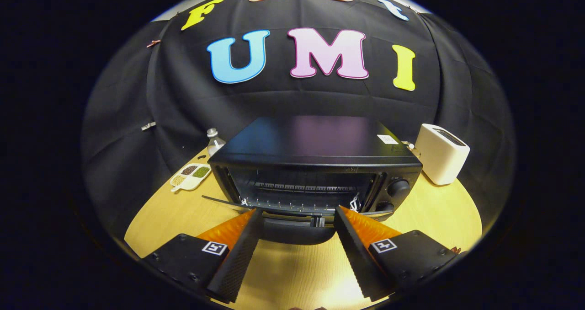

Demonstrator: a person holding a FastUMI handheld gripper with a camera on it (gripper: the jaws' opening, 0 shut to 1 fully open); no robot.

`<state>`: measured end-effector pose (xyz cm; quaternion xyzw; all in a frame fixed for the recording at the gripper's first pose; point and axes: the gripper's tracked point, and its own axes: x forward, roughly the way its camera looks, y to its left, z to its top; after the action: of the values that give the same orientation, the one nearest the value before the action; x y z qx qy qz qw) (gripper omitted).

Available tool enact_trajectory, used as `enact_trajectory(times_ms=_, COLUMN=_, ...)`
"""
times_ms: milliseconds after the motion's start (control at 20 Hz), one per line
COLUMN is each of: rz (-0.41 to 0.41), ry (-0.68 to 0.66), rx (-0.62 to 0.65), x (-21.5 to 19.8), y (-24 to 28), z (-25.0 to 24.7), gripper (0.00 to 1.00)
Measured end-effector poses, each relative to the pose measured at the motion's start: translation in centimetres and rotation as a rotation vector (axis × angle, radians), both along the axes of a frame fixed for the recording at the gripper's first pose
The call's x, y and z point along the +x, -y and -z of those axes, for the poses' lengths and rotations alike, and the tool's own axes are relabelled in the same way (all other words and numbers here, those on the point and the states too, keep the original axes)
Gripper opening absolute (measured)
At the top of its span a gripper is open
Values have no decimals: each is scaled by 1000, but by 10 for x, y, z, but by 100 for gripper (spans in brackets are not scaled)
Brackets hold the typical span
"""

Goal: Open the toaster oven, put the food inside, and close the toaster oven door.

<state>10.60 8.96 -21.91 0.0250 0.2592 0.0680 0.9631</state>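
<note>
A black toaster oven stands on the wooden table, just ahead of my fingers. Its door hangs down and open toward me, and the wire rack shows inside the dark cavity. The door's dark handle lies between my fingers. My gripper is open, its fingers wide apart on either side of the handle and holding nothing. I cannot tell whether they touch the door. Two knobs sit on the oven's right front.
A white slot toaster stands right of the oven. To its left lie a white sectioned dish with grains and a clear bottle. Bare tabletop stretches under my fingers.
</note>
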Motion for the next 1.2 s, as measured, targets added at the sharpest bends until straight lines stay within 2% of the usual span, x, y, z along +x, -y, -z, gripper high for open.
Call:
enact_trajectory(times_ms=350, rz=2, ry=-84, rx=5, x=-38, y=-1, z=31, gripper=97)
enact_trajectory(times_ms=550, rz=-7, ry=-212, rx=16, x=-68, y=-1, z=74, gripper=97)
enact_trajectory(times_ms=700, rz=-12, ry=-286, rx=-32, x=-89, y=12, z=101, gripper=97)
enact_trajectory(times_ms=950, rz=11, ry=-215, rx=-17, x=-93, y=29, z=68, gripper=99)
enact_trajectory(times_ms=1200, rz=51, ry=-108, rx=-29, x=-99, y=75, z=9, gripper=99)
